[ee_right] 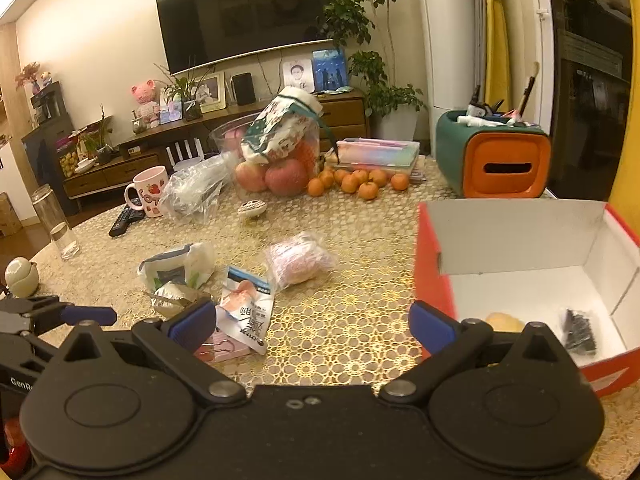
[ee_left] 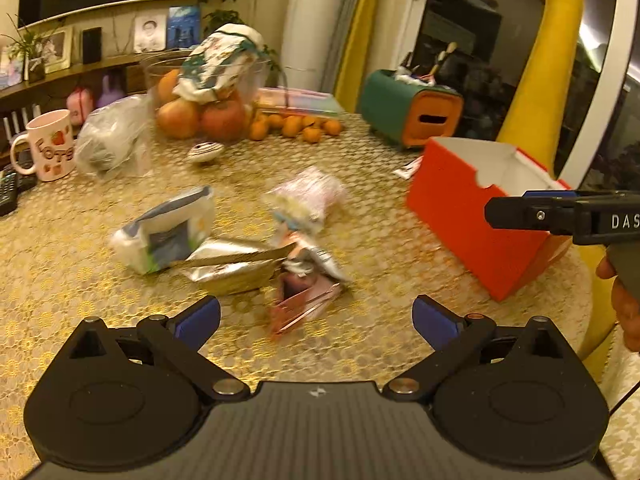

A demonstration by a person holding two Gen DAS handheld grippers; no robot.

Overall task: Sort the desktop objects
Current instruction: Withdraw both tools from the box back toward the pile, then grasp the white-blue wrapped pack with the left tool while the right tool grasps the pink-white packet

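both grippers, left gripper (ee_left: 316, 320) and right gripper (ee_right: 312, 326), hang wide apart, empty. likely between picks: next, close on a packet (ee_left: 298, 306) mid-table, carry to the red box (ee_right: 520, 280).

Two low wrist views, shared table (ee_left: 360, 184)

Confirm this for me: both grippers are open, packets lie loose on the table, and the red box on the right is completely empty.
Not quite. The red box is not empty: the right wrist view shows a small black item and a pale yellowish object on its white floor. The rest stands: the left gripper and right gripper are open, and packets lie loose on the table.
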